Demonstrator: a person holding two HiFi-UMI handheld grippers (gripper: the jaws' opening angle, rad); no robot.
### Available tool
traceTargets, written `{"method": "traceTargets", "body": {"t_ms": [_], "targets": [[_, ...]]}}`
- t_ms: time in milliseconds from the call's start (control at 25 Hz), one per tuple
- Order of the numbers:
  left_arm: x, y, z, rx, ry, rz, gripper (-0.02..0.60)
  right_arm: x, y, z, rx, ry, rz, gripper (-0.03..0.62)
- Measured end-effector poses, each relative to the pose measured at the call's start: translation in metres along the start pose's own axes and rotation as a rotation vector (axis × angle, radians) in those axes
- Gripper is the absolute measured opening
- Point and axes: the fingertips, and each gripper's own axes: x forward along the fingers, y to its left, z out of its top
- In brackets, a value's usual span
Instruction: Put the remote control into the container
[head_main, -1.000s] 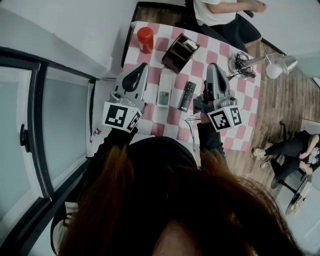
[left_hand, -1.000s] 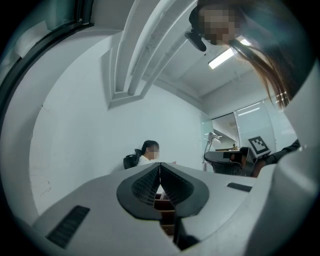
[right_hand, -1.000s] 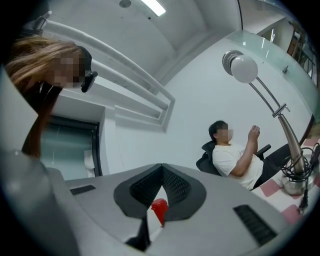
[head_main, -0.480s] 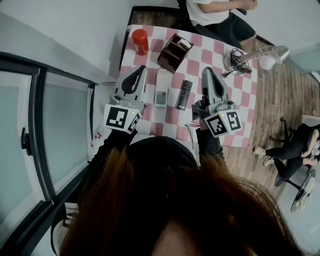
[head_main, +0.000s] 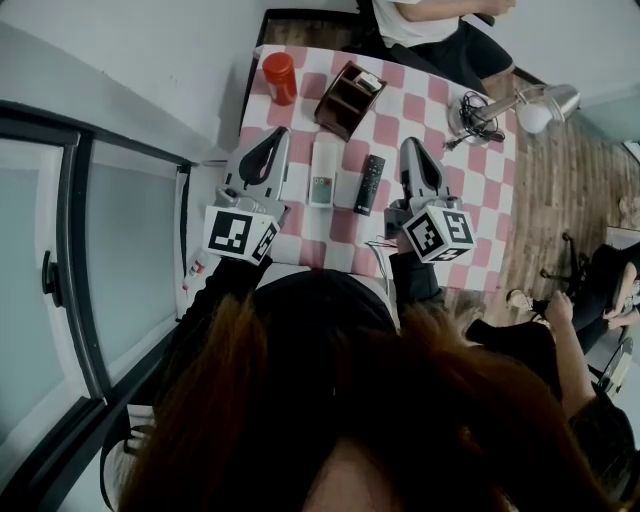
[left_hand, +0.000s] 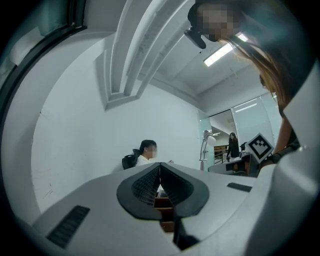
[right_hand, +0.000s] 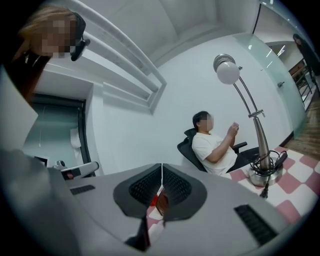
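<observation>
Progress is nil: the slim black remote control (head_main: 368, 184) lies on the pink-checked worktop (head_main: 422, 100), centre frame, below the brown wooden container (head_main: 350, 98). Both your left claw (head_main: 280, 134) and right claw (head_main: 408, 144) hover clenched, empty.

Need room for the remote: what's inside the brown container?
The brown container shows one small pale item at its far right end. The other slots look dark, their floors hidden by the walls.

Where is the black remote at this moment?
In the head view the black remote lies on the checkered table, between the white device and the right gripper, short of the brown container.
</observation>
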Motion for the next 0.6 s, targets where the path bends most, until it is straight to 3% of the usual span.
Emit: {"method": "traceTargets", "body": {"t_ms": [320,600], "targets": [[0.0,0.002,-0.004,0.001,0.01,0.003,0.009,0.002,-0.029,-0.045,-0.019,0.125,-0.111,0.02],[-0.001,0.005,-0.008,0.0,0.02,0.005,0.009,0.01,-0.057,-0.109,-0.03,0.3,-0.221,0.023]]}}
